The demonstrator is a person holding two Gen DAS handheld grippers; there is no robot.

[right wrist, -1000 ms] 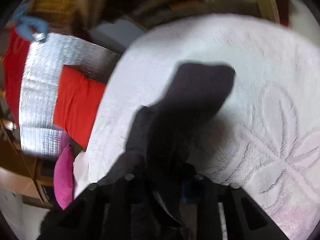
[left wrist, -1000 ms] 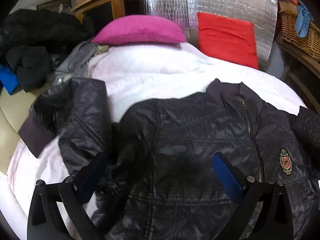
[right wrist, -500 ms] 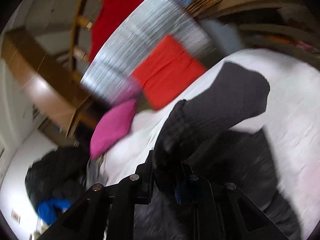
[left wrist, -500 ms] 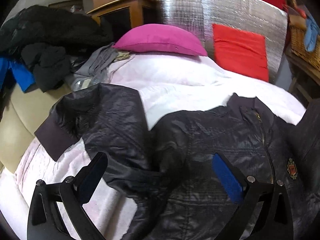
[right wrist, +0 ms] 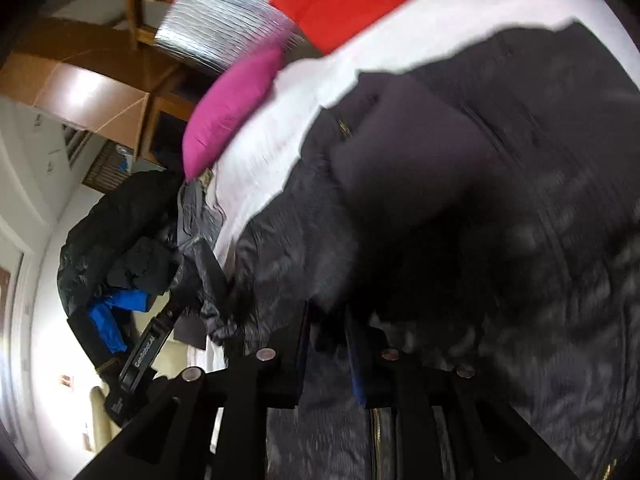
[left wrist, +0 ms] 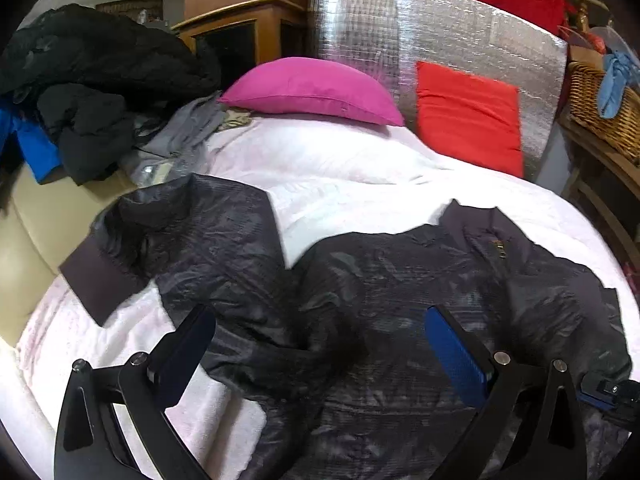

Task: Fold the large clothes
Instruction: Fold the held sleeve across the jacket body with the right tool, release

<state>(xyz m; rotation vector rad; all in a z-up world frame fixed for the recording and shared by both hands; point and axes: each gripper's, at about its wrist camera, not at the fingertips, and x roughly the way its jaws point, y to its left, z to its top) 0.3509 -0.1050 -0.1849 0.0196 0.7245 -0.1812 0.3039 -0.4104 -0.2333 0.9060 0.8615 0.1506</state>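
Your white, faintly patterned bedspread [left wrist: 340,184] fills most of both views, and everything else sits in relation to it. Spread across its near half lies the large dark quilted jacket [left wrist: 400,280], front up, its zip and collar pointing toward the far end of the bedspread. One sleeve with a plain dark ribbed cuff [left wrist: 96,280] stretches out to the left edge of the bedspread. At the far end stands a crinkled silver foil panel [left wrist: 440,40], with a red rectangular cushion [left wrist: 468,116] leaning on it and a magenta pillow [left wrist: 316,90] just beside that on the bedspread. Off the left edge is a heap of black and blue clothes [left wrist: 80,92].

Your left gripper [left wrist: 320,344] hovers over the jacket with its jaws spread wide, grasping nothing. Your right gripper [right wrist: 328,344] has its jaws drawn close together, clenched on a fold of the jacket [right wrist: 440,220]; the other ribbed cuff [right wrist: 408,140] lies folded over the chest. This view is blurred.
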